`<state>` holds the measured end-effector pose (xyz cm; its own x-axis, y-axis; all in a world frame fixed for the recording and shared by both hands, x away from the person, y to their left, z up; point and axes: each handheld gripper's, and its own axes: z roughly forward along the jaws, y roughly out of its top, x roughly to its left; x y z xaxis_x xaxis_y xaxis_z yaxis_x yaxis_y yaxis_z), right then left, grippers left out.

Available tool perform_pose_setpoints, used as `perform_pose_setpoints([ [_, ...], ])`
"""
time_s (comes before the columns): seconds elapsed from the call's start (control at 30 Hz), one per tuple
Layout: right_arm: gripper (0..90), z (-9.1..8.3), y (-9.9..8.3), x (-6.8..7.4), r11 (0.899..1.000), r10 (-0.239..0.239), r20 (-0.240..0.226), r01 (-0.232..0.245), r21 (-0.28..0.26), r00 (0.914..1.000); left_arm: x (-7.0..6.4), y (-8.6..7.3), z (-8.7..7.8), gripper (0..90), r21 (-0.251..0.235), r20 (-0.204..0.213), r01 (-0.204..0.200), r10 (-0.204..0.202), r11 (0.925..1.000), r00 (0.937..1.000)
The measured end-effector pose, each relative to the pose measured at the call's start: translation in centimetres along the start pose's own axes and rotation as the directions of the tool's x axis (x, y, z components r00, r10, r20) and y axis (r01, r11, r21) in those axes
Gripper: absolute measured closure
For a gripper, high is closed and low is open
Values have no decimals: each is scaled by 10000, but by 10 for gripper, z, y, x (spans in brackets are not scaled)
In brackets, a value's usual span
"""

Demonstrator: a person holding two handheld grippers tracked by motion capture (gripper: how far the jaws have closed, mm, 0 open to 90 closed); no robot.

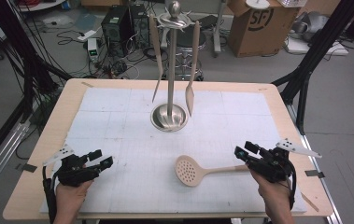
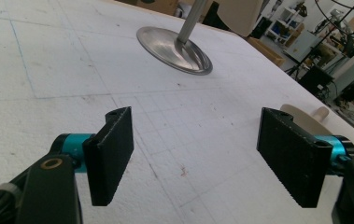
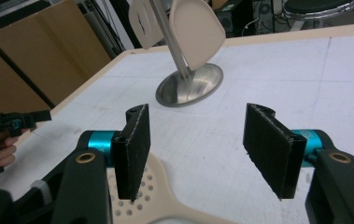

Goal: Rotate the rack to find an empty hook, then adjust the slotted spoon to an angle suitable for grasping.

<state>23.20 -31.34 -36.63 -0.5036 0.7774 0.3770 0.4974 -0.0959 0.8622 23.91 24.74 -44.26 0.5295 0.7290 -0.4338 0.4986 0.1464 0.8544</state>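
White gridded foam sheeting covers the pale wooden surface (image 1: pixel 53 121), and beyond its far edge the grey floor carries tangled cables, a black computer case (image 1: pixel 117 23) and a brown cardboard box (image 1: pixel 254 25).

Ahead of both claws, near the far middle of the surface, stands a brushed-steel utensil rack with a round dished base (image 1: pixel 169 116) and an upright pole; two beige utensils hang from its top, a slotted turner (image 1: pixel 156 56) on one side and a plain spatula (image 1: pixel 192 65) on the other, their blades ending just above the base. Nothing lies in the dish of the base apart from the pole's foot.

The left claw (image 1: pixel 103 159) hovers low over the near left part of the surface, held in a hand (image 1: pixel 69 198); its two black pads (image 2: pixel 111 156) stand wide apart with only bare foam between them, so it is released. The right claw (image 1: pixel 244 151) is likewise spread wide and grasps nothing, held in the other hand (image 1: pixel 277 198).

A beige perforated skimmer spoon with a pale wooden handle (image 1: pixel 189 171) lies flat on the foam just left of the right claw, its handle end pointing at that claw and reaching under it. In the right gripper view the holed bowl (image 3: pixel 139 196) sits directly below the left pad, not between the pads. Open foam separates the left claw from the skimmer.
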Motion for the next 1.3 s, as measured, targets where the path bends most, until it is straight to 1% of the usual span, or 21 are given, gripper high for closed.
perform_pose_setpoints([
  [0.07,403,-2,-4,-2,10000,-36,-24,36,4,10000,0,0,0,275,-28,41,7,-7,10000,10000],
  [0.1,397,-3,-5,-3,9999,-89,-6,89,68,10000,0,0,0,273,-36,51,12,-12,10000,10000],
  [0.23,377,-6,-11,-7,9995,-41,34,40,315,10000,0,0,0,270,-53,59,27,-27,10000,10000],
  [0.43,374,-13,-24,-18,9973,319,345,-341,648,9989,0,1,0,270,-40,69,37,-36,10000,10000],
  [0.63,375,-19,-39,-29,9941,498,637,-557,929,9967,-1,1,0,270,-35,47,37,-37,10000,10000],
  [0.8,379,-24,-48,-36,9905,695,836,-787,1125,9941,0,1,-1,270,-53,-6,29,-29,10000,10000],
  [0.87,407,-26,-51,-40,9884,820,923,-929,1204,9923,0,1,-1,270,-45,-7,36,-36,10000,10000],
  [0.97,458,-27,-58,-48,9825,1022,994,-1161,1457,9898,-1,1,0,270,-32,10,5,-5,10000,10000],
  [1.0,485,-27,-60,-51,9799,1131,995,-1275,1532,9886,-1,1,0,270,6,1,-45,45,10000,10000],
  [1.03,521,-27,-63,-54,9777,1287,1044,-1438,1530,9862,-1,1,0,270,10,13,-11,11,10000,10000],
  [1.07,552,-28,-66,-57,9769,1279,1065,-1438,1581,9861,-1,1,0,270,-1,-8,-31,31,10000,10000],
  [1.13,587,-27,-71,-61,9722,1358,1291,-1572,1734,9823,-1,1,0,270,-22,-13,-4,4,10000,10000],
  [1.17,605,-26,-73,-64,9626,1594,1328,-1839,1988,9782,-1,1,0,270,-21,-2,20,-20,10000,10000],
  [1.2,619,-25,-75,-66,9612,1569,1385,-1834,2058,9779,-1,1,0,270,-16,3,24,-24,10000,10000],
  [1.23,653,-25,-77,-68,9600,1584,1443,-1865,2088,9768,-1,1,0,271,-20,0,3,-3,10000,10000],
  [1.27,675,-25,-79,-69,9577,1575,1469,-1873,2186,9765,-1,1,0,271,-5,4,-4,4,10000,10000],
  [1.3,702,-24,-80,-70,9533,1635,1537,-1961,2296,9745,-1,1,0,271,-11,-5,-7,7,10000,10000],
])
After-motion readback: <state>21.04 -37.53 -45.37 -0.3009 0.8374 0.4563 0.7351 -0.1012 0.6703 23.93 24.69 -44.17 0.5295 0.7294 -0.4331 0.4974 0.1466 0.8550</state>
